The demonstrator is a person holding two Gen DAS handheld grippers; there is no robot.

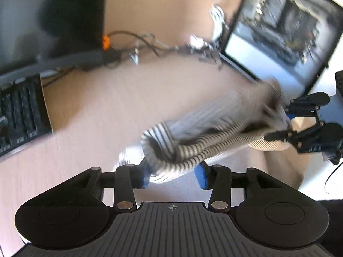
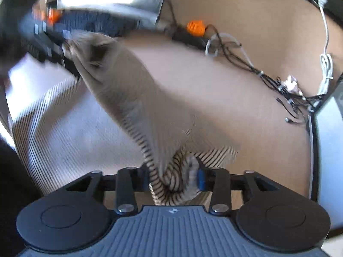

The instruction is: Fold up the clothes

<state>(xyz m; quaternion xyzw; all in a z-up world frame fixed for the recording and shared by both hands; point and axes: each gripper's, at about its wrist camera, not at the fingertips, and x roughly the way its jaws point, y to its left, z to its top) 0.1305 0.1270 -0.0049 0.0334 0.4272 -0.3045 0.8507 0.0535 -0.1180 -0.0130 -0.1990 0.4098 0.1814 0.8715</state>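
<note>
The left gripper (image 1: 173, 174) has its blue-padded fingers (image 1: 201, 176) set a moderate way apart, and a bunched fold of the striped shirt (image 1: 184, 145) sits between them. The cloth presses against the left pad, but a gap shows beside the right pad, so I cannot tell whether the grip is firm.

The right gripper (image 2: 173, 178) has its fingers (image 2: 200, 178) drawn in against a thick twisted wad of the same shirt (image 2: 171, 184), which fills the space between them.

From the left wrist view the shirt stretches up and to the right, off the wooden table (image 1: 107, 111), to the right gripper (image 1: 287, 124), which pinches its far end. From the right wrist view the cloth rises to the upper left toward the left gripper (image 2: 53, 40), blurred there, while a wider striped part (image 2: 64, 124) hangs or lies to the left.

Farther out on the table lie a tangle of black cables (image 2: 268, 79) with an orange piece (image 2: 195, 27), a white cable (image 2: 325, 60), a keyboard (image 1: 19, 115) at the left edge and a laptop screen (image 1: 278, 30) at the right. Much of both views is smeared by blur.
</note>
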